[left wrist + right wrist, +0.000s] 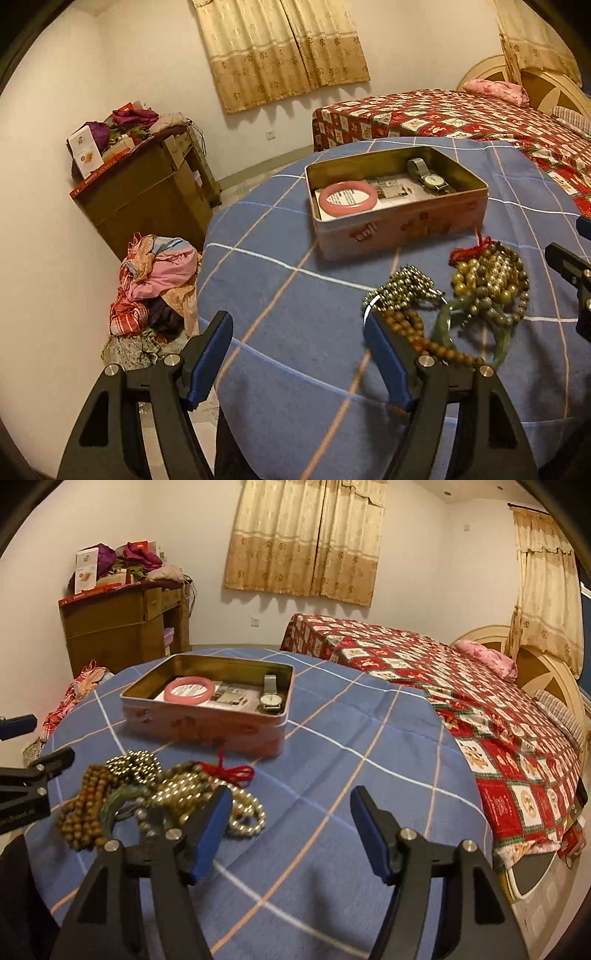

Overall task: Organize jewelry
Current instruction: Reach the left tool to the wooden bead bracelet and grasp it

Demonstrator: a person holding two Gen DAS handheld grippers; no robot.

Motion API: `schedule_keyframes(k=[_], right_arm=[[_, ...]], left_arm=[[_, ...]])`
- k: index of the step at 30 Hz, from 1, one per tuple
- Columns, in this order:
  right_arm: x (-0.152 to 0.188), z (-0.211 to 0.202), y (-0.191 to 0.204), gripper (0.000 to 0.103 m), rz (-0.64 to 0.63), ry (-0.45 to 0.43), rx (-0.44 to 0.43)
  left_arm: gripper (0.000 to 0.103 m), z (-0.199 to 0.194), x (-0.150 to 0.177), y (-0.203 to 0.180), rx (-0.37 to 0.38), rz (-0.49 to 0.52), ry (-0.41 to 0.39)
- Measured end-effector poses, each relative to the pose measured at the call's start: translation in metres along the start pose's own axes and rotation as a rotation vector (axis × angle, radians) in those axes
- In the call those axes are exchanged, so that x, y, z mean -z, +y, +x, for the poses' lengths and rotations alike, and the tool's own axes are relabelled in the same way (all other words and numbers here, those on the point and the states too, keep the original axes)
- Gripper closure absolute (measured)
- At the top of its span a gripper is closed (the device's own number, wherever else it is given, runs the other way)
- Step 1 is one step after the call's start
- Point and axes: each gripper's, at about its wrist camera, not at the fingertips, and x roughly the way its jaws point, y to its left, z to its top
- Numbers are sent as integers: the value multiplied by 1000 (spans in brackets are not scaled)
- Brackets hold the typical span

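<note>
An open pink tin (400, 229) (207, 723) sits on the blue checked table cover; inside lie a pink bangle (348, 199) (189, 690) and a wristwatch (430, 177) (271, 698). In front of the tin lies a heap of bead strings (461, 295) (155, 794): brown wooden beads (413, 328) (86, 812), metallic beads, pale pearls (251, 816), a red cord (229, 771). My left gripper (297, 325) is open over bare cloth, its right finger beside the heap. My right gripper (291, 801) is open, empty, its left finger at the heap's right side.
The round table's cover (280, 295) falls away at the left and near edges. A bed with a red patterned spread (480, 709) stands to the right. A cluttered wooden cabinet (147, 184) and a pile of clothes (155, 288) on the floor are to the left.
</note>
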Motion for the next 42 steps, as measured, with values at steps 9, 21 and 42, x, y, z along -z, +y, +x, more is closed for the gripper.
schedule_keyframes(k=[9,21,42], right_arm=[[5,-7,6,29,3,-31,22],[11,-2,4,27,18,-11,20],[14,1,8,25,22,-5,15]], left_arm=[[29,-9,5,-6,33,-31,-1],[17,5,11,-25,46,28,-1],[54,33,9,-16,149,39,38]])
